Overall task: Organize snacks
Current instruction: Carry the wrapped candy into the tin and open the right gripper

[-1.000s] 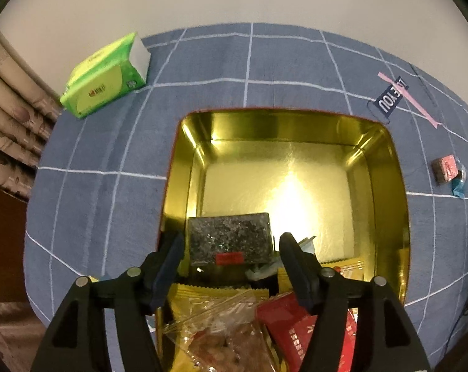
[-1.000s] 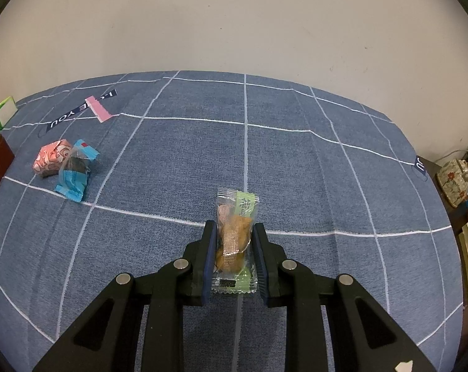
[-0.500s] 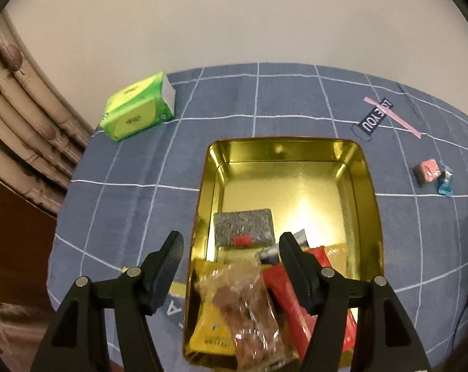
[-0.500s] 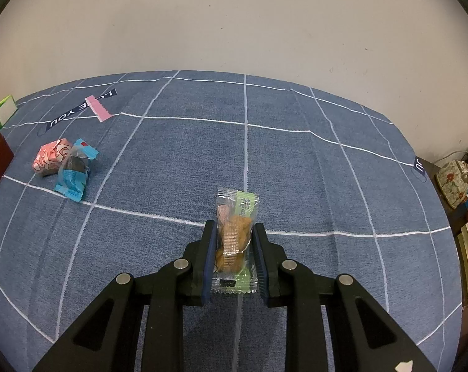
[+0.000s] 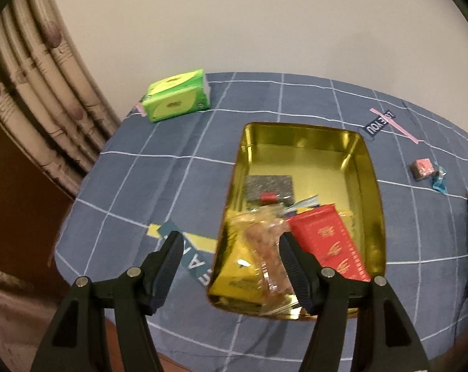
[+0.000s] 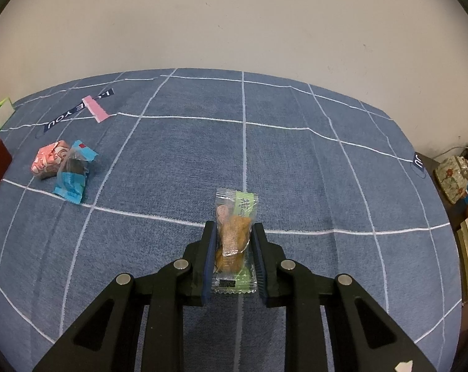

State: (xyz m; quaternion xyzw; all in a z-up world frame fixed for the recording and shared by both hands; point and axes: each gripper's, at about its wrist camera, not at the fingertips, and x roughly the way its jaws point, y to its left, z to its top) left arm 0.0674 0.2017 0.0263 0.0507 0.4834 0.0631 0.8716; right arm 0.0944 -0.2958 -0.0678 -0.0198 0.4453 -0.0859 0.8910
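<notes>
The left gripper has pulled back and up from the gold tin: a second ago its fingers stood low inside the tin around the grey packet, and now the whole tin is in view below it. Its jaws stand apart, with the same gap as before, and nothing is between them. The clear snack bag now lies in the near end of the tin, on top of the yellow pack and beside the red pack, so I judge that this delivery is finished and the left gripper is free for a next item. The right gripper has not moved; it is clamped on a small clear packet with a green label, low over the blue checked surface, well apart from the tin. On the surface a pink candy and a blue candy lie touching each other, still outside the tin. It seems the packet in the right gripper should go into the tin next, and then these two candies. A green tissue pack lies near the far corner.
</notes>
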